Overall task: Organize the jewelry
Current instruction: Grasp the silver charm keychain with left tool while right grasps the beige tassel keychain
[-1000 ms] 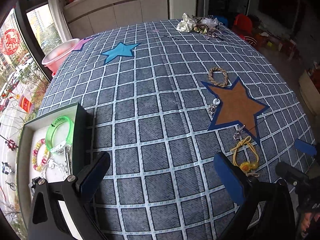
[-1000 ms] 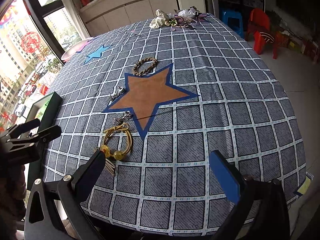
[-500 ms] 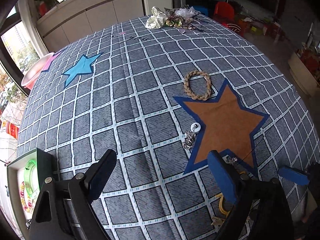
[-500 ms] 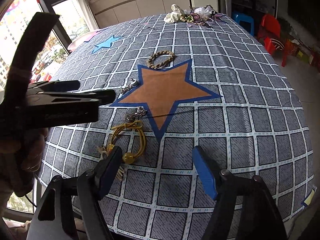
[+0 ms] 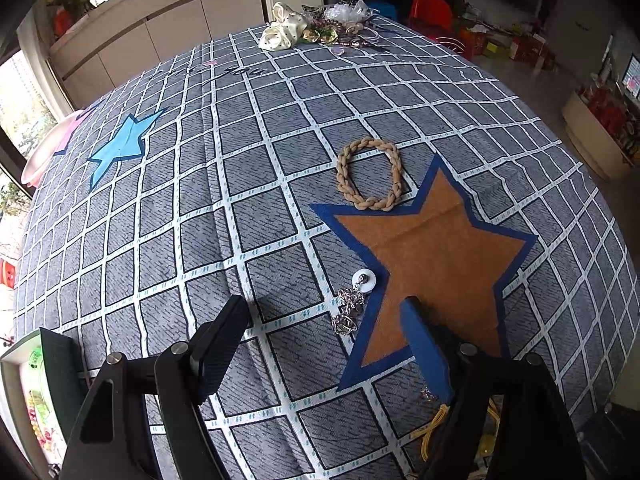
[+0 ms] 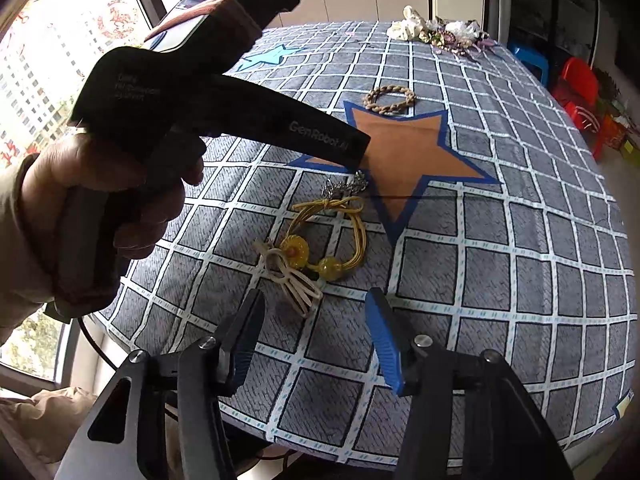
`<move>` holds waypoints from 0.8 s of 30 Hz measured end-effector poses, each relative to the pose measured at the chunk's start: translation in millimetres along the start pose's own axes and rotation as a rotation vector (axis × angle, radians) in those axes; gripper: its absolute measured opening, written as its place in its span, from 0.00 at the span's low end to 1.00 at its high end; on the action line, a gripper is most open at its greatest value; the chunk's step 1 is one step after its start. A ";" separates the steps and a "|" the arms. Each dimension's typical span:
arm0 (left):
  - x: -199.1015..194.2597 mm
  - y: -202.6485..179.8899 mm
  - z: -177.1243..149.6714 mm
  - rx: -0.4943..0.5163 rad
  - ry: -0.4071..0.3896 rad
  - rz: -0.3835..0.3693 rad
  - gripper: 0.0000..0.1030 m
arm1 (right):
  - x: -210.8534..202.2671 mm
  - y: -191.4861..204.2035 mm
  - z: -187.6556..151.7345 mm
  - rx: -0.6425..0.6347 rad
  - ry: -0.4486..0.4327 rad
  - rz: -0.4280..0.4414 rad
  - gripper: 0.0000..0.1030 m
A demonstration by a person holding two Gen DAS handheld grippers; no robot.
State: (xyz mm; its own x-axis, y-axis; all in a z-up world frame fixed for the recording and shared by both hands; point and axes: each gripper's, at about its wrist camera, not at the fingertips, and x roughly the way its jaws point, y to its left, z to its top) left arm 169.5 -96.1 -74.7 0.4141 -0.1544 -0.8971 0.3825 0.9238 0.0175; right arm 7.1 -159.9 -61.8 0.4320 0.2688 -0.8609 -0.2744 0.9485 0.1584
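Note:
My left gripper (image 5: 324,308) hovers low over the checked cloth with its jaws closing. A silver chain piece with a white disc (image 5: 354,300) lies between its fingertips, untouched. In the right wrist view a hand holds this gripper's black body (image 6: 240,120) above the same silver piece (image 6: 344,188). My right gripper (image 6: 314,300) is also closing, just short of a yellow cord bracelet (image 6: 332,240) with amber beads. The bracelet's cream tassel (image 6: 292,284) reaches toward its left finger. Neither gripper's pads press on anything.
A braided tan bracelet (image 5: 368,176) lies at the top point of the orange star patch (image 5: 432,248). An open jewelry box (image 5: 24,380) with a green bangle sits at the near left. A heap of ornaments (image 5: 320,28) is at the far edge, a pink basin (image 5: 44,156) at the left edge.
My left gripper swung right from the box to the silver piece by the star, its jaws narrowing. My right gripper closed in on the yellow bracelet and narrowed too.

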 end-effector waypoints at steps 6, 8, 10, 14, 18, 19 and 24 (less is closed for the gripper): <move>-1.2 -4.3 1.8 0.029 -0.007 -0.044 0.56 | 5.6 19.4 2.1 -0.057 -0.009 -0.052 0.33; -2.7 -7.2 1.8 0.050 -0.014 -0.056 0.37 | 6.4 24.3 0.4 -0.073 -0.019 -0.079 0.24; -3.9 -9.6 0.7 0.070 -0.011 -0.064 0.20 | 4.7 25.0 -1.5 -0.069 -0.025 -0.074 0.20; -6.6 -6.5 -4.4 0.062 -0.005 -0.065 0.20 | -2.2 14.6 -2.5 -0.013 -0.033 -0.017 0.02; -14.1 6.2 -14.5 0.009 0.007 -0.068 0.20 | -10.1 -1.7 -2.6 0.063 -0.044 0.052 0.02; -16.6 9.0 -17.3 -0.005 0.007 -0.064 0.20 | -12.0 -5.4 -1.7 0.078 -0.050 0.062 0.02; -40.2 19.1 -31.1 -0.051 -0.028 -0.062 0.20 | -24.8 -20.3 -2.7 0.147 -0.072 0.104 0.02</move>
State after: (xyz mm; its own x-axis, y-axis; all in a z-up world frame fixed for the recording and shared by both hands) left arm 134.5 -61.4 -52.0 0.4139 -0.2209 -0.8831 0.3660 0.9286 -0.0608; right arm -0.4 -186.3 -45.0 0.4695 0.3730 -0.8003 -0.1947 0.9278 0.3182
